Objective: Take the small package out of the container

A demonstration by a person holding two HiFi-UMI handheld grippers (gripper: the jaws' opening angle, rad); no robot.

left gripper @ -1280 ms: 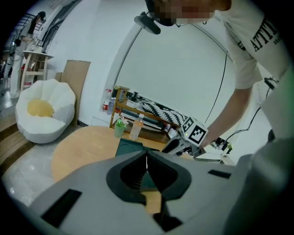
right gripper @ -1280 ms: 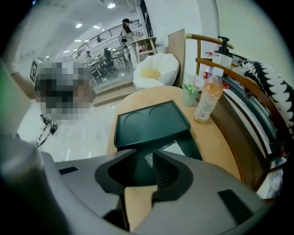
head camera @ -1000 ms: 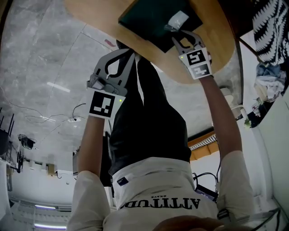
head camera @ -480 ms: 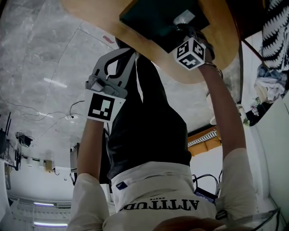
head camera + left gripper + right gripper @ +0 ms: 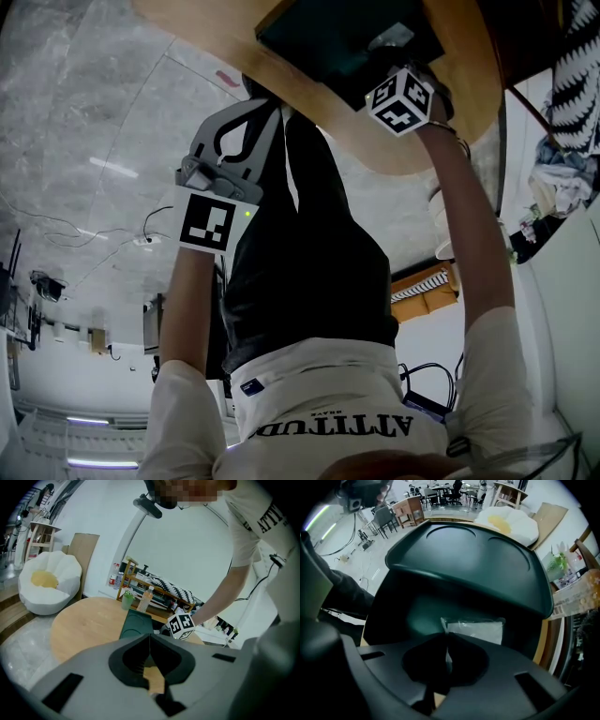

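The small package (image 5: 476, 630) is a clear plastic bag lying flat inside the dark green container (image 5: 464, 569) on the round wooden table (image 5: 441, 122). My right gripper (image 5: 446, 644) points straight down into the container (image 5: 319, 37). Its jaws have just been closing and now pinch the near edge of the package, whose plastic shows between them. In the head view its marker cube covers the jaws, and only a corner of the package (image 5: 392, 37) shows. My left gripper (image 5: 150, 641) hangs off the table's near side, shut and empty, with the container (image 5: 137, 623) ahead of it.
A green cup (image 5: 127, 600) and a drink bottle (image 5: 145, 599) stand at the table's far edge, behind the container. A low shelf with clutter lies beyond them. A white beanbag seat (image 5: 47, 588) sits on the floor to the left.
The right gripper has sunk into the container and rolled, so its cube now faces the head camera. Its jaws, open beside the package before, have closed on it. The left gripper hardly moved.
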